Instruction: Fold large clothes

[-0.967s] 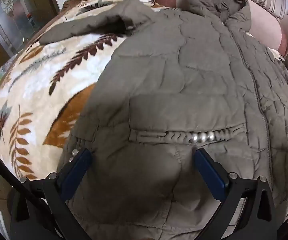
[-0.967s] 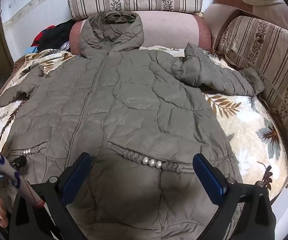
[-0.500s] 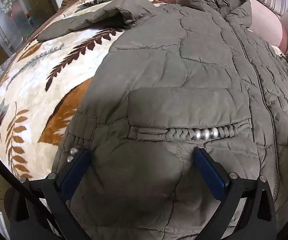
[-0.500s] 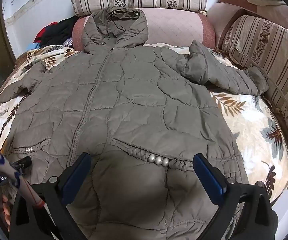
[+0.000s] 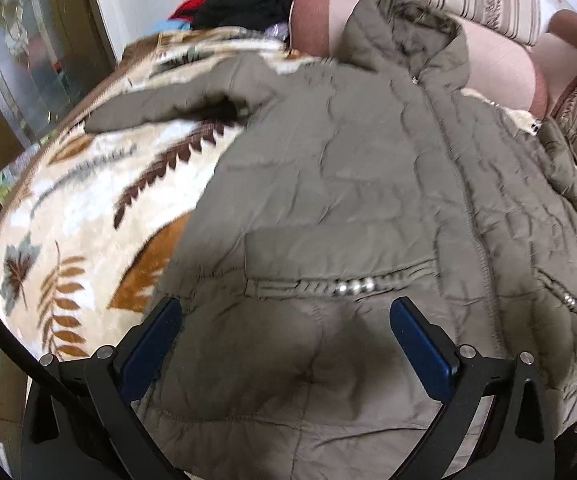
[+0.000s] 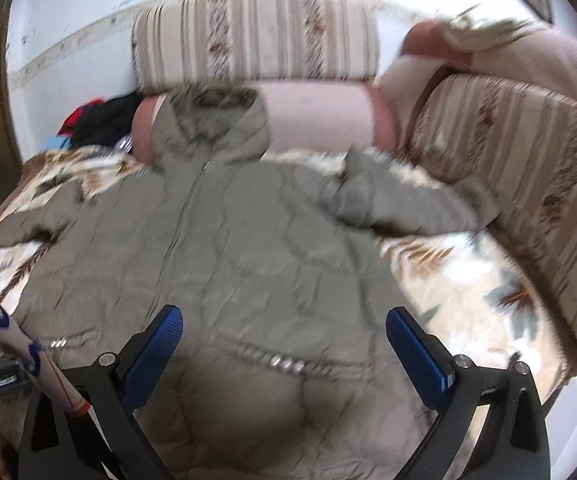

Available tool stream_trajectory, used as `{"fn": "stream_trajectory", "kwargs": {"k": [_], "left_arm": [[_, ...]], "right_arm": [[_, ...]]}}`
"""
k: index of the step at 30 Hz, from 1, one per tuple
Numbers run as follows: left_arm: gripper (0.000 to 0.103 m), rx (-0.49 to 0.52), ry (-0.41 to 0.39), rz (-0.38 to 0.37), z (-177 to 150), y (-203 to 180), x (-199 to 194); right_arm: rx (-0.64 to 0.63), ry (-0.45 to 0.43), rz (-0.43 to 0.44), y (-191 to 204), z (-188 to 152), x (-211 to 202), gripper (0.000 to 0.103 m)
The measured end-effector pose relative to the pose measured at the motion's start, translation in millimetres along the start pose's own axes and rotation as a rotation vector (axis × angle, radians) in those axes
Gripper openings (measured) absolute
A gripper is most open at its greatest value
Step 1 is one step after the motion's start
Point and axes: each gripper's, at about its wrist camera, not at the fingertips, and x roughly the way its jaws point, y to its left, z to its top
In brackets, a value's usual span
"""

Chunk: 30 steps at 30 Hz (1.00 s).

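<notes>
An olive quilted hooded coat [image 5: 360,184] [image 6: 224,256] lies front up and spread flat on a leaf-patterned blanket [image 5: 80,208] [image 6: 460,280]. Its hood rests against a pink bolster at the back, and both sleeves stick out to the sides. My left gripper [image 5: 284,320] hovers open above the coat's lower left part, just below a braided pocket with silver beads [image 5: 352,288]. My right gripper [image 6: 282,332] is open above the lower right part, near the other beaded pocket [image 6: 284,364]. Nothing sits between either pair of blue pads. Both views are motion-blurred.
Striped cushions [image 6: 256,40] and a pink bolster [image 6: 320,116] back the bed; more striped cushions [image 6: 528,168] line the right side. A pile of red and black clothes [image 5: 236,4] lies at the back left. A wooden glass-fronted door [image 5: 20,64] stands left.
Both grippers have drawn back and tilted up from the coat, so more of the hood, cushions and wall shows. The coat has not moved and both grippers stay open.
</notes>
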Motion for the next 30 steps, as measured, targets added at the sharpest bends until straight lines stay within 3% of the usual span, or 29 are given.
{"fn": "stream_trajectory", "kwargs": {"k": [8, 30], "left_arm": [[0.103, 0.014, -0.026, -0.008, 10, -11, -23], [0.103, -0.023, -0.048, -0.038, 16, -4, -25]], "right_arm": [[0.022, 0.048, 0.027, -3, -1, 5, 0.103], [0.03, 0.126, 0.057, 1, -6, 13, 0.103]]}}
